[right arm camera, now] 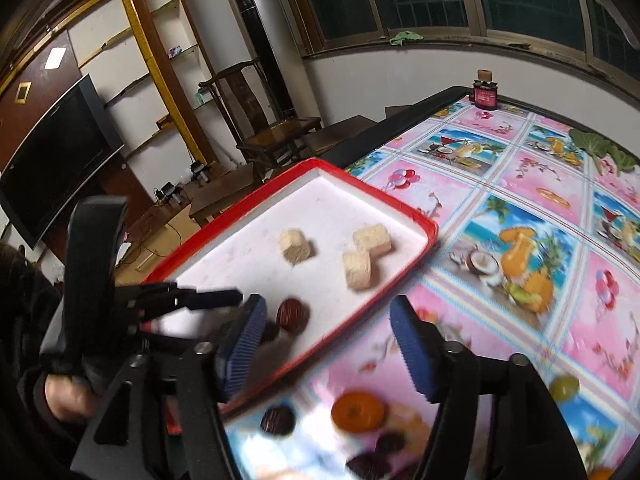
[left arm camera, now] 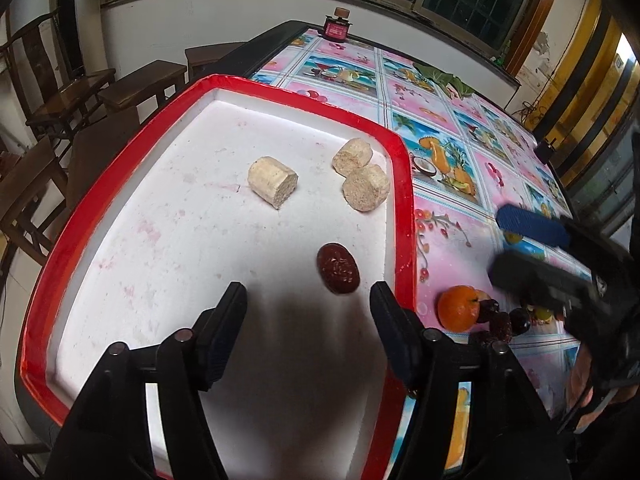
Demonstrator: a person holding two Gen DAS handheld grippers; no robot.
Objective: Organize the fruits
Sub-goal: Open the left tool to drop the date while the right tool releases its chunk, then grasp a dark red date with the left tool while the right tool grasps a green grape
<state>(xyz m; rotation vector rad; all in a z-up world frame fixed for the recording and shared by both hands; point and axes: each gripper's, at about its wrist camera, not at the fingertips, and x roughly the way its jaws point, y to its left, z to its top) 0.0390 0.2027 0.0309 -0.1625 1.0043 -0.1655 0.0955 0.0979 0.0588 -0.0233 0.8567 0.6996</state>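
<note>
The left gripper [left arm camera: 308,300] stands with its jaws apart and nothing between them, just behind a wrinkled dark red date [left arm camera: 338,269] that lies on the white floor of the red-rimmed tray [left arm camera: 402,184]; the date sits a little toward the right-hand finger, its long axis running roughly away from the gripper and slanting slightly. The right gripper [right arm camera: 328,344] is also spread wide and holds nothing, hanging over the tray's near edge with the remaining fruit just below it on the table: a round orange tangerine [right arm camera: 357,411], a cluster of dark dates [right arm camera: 376,454] beside it and one more date [right arm camera: 278,420] apart to the left. The right gripper is thus plainly the nearer one for that pile, and reaching it looks like a short drop downward. That view is blurred, so how the loose dates lie there cannot be told for certain. Three pale beige cylindrical pieces [left arm camera: 273,181] lie farther back in the tray, two of them touching. The table wears a glossy pink-and-blue fruit-print cloth [right arm camera: 520,184], likely slippery. Dark wooden chairs [left arm camera: 60,92] and windows stand beyond.
</note>
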